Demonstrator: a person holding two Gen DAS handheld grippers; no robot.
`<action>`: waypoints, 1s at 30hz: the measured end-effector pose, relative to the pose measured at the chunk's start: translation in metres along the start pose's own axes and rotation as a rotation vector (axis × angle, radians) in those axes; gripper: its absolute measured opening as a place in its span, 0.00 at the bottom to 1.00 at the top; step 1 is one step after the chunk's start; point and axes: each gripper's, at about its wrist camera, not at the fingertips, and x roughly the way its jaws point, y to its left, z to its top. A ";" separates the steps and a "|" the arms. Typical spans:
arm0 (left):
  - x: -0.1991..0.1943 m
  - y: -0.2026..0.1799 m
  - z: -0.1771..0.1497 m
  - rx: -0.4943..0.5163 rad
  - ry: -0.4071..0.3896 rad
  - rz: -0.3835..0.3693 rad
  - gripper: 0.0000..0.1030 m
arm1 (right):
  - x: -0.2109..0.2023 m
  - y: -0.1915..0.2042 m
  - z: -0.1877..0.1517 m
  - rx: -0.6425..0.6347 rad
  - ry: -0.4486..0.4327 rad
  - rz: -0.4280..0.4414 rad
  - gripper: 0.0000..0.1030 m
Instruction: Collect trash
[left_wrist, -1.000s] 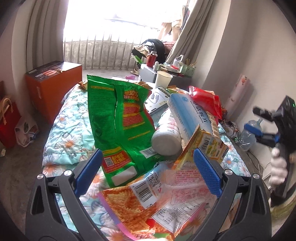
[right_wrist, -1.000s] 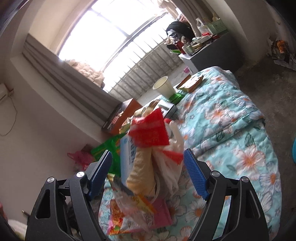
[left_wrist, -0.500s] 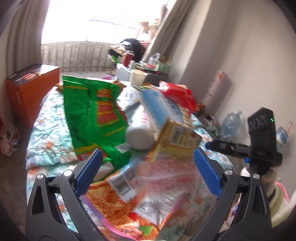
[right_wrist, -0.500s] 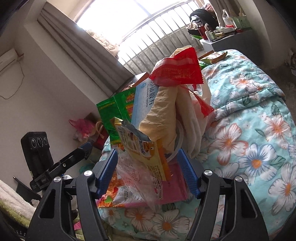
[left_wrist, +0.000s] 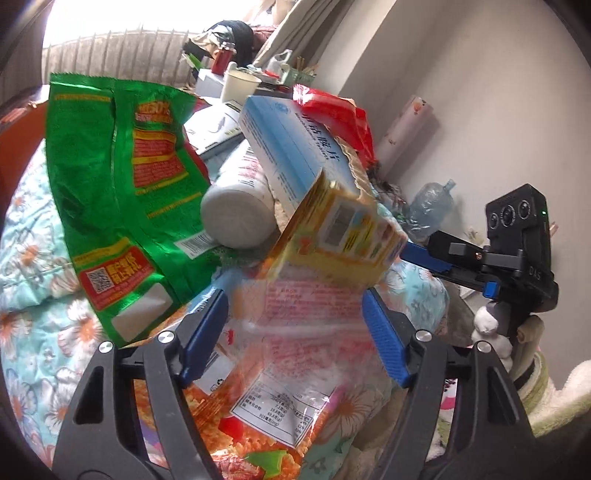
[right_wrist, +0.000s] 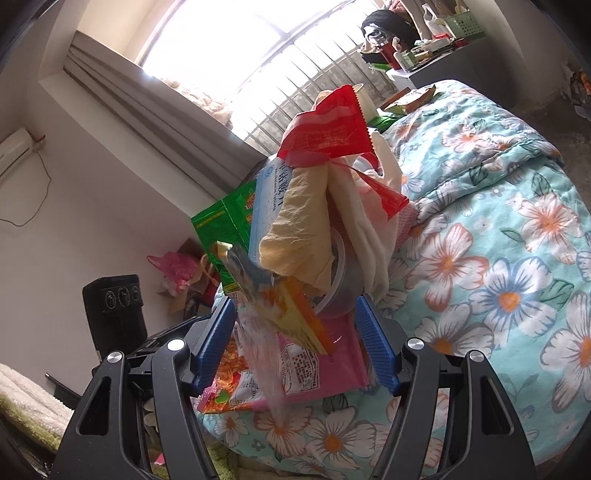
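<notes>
Straddling the trash pile (left_wrist: 295, 206) with both tools half-open, blue box (left_wrist: 295, 155) slanting upward

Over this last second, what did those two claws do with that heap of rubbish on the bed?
Both claws narrowed around the trash pile. The left claw now has its fingers against the clear wrapper, and the right claw flanks the pink packet. A firm grip is not certain. The green bag, white bottle and blue box kept their places.

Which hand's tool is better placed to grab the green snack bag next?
Left. The green snack bag lies just beside the left tool, in open view. From the right tool it sits behind the blue box and the rest of the pile.
</notes>
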 end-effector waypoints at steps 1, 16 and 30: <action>0.001 0.001 0.000 -0.002 0.009 -0.022 0.68 | 0.003 -0.001 0.001 0.002 0.002 0.004 0.65; -0.007 0.000 -0.010 0.010 0.047 0.028 0.66 | 0.004 0.026 -0.017 -0.150 0.084 -0.009 0.64; -0.036 0.009 -0.005 -0.051 -0.005 0.076 0.53 | 0.020 0.082 -0.066 -0.618 0.119 -0.339 0.54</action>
